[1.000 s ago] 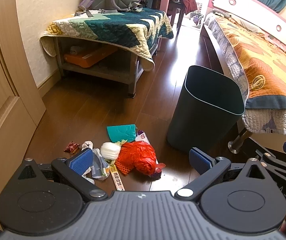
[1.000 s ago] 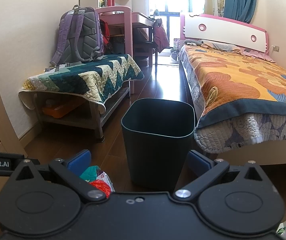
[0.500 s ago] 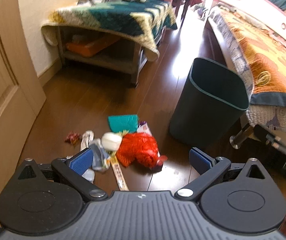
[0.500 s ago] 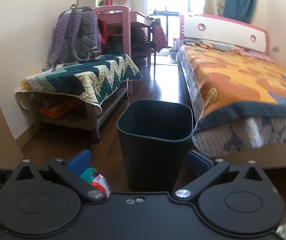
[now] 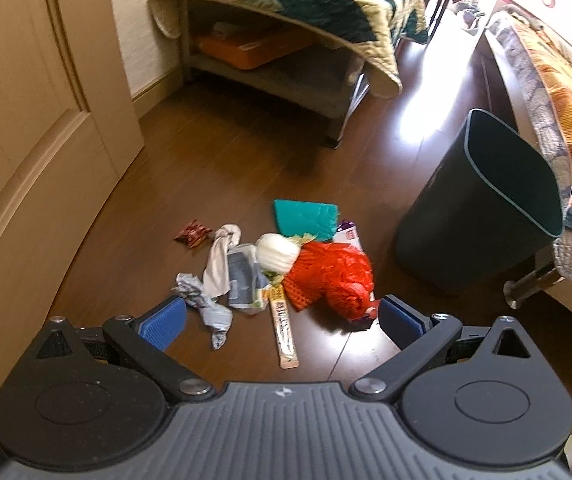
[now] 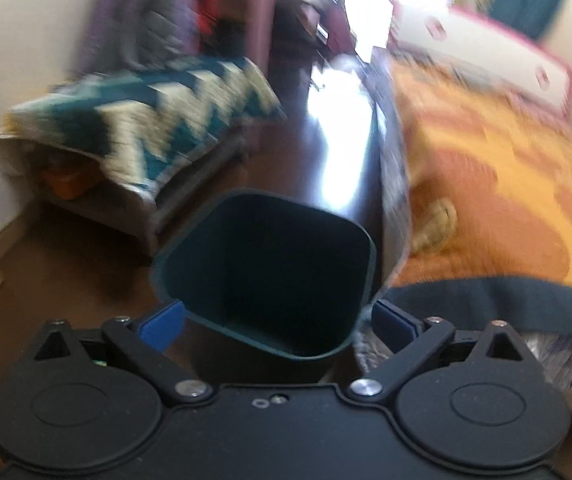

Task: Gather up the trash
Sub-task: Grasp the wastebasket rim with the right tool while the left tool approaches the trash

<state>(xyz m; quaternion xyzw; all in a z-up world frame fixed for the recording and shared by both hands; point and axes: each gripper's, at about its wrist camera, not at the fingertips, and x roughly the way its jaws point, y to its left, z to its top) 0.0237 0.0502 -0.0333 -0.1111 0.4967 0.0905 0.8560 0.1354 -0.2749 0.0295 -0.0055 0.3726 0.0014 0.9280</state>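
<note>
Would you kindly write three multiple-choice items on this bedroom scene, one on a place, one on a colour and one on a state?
1. Where does the trash pile lie?
A. on the bed
B. on the wooden floor, left of the bin
C. inside the bin

2. What colour is the crumpled mesh bag?
A. red
B. yellow
C. black

3. How is the left gripper?
A. shut on a wrapper
B. shut on nothing
C. open, holding nothing

Answers:
1 B, the pile sits on bare boards beside the dark green trash bin.
2 A, it is bright red among the paler scraps.
3 C, its blue pads stand wide apart above the pile.
</note>
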